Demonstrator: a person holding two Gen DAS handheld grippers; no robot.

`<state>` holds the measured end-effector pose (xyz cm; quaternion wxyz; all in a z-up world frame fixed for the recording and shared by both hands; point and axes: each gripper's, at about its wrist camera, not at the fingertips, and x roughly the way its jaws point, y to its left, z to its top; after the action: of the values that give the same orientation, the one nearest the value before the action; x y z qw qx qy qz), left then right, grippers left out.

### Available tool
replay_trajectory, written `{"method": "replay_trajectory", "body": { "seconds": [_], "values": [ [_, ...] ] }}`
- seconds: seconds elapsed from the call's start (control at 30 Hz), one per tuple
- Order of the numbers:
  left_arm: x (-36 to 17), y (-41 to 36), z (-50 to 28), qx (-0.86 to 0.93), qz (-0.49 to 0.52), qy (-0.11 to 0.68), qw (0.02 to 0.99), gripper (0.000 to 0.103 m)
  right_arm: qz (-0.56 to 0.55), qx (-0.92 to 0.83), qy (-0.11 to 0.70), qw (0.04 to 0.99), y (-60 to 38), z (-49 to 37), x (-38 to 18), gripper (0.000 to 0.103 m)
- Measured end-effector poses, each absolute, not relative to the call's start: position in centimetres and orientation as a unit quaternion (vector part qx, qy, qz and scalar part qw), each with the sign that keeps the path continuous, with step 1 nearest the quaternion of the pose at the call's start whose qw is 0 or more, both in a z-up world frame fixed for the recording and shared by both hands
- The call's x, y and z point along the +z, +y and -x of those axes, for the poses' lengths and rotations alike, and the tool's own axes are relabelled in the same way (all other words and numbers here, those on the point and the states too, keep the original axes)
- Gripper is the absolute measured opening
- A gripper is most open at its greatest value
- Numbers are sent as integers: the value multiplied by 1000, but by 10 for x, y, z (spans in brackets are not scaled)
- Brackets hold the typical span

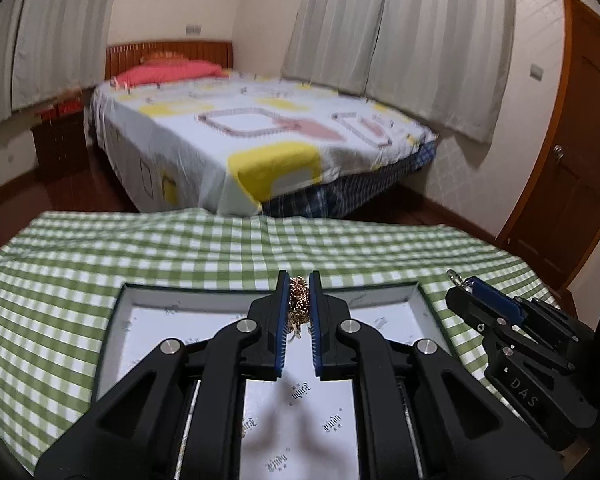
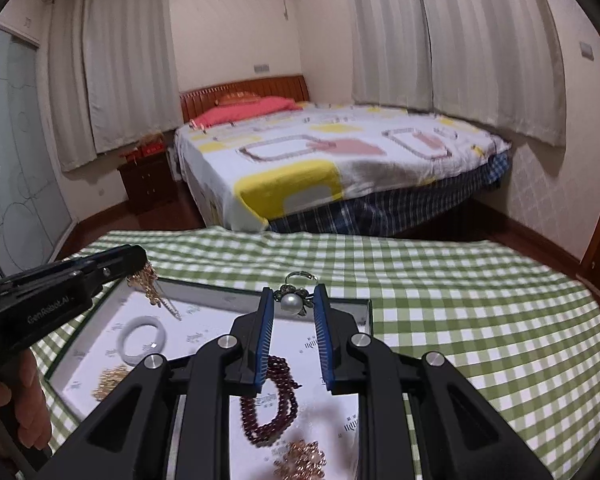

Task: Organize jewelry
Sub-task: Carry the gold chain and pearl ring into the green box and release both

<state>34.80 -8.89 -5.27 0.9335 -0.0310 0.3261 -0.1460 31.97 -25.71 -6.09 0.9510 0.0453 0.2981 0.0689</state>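
The left gripper (image 1: 299,300) pinches a bunched gold chain (image 1: 299,294) above the white tray (image 1: 148,320). The right gripper (image 2: 294,304) clamps a pearl flower ring (image 2: 293,300).

Hidden or unclear:
- tray (image 2: 100,312): near part covered by the right gripper (image 2: 294,304) body.
- gold chain (image 1: 299,300): lower length lost between the left gripper (image 1: 299,312) pads.
- garnet bead bracelet (image 2: 268,404): top hidden.
- rose-gold cluster (image 2: 300,460): blurred, cut by bottom edge.
- bed (image 1: 260,132): print smeared.
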Motion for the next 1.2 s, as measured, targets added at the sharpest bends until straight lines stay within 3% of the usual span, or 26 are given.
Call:
{"method": "replay_trajectory", "body": {
  "seconds": [0.57, 0.9, 1.2],
  "values": [
    [-117, -105, -408, -134, 14, 457, 879, 10, -61, 62, 434, 897, -257, -375, -104, 21],
    [-131, -108, -417, -133, 16, 485, 864, 10, -53, 53, 479, 875, -258, -389, -124, 21],
    [-133, -110, -422, -130, 17, 493, 860, 33, -55, 54, 481, 874, -258, -389, -127, 23]
  ]
}}
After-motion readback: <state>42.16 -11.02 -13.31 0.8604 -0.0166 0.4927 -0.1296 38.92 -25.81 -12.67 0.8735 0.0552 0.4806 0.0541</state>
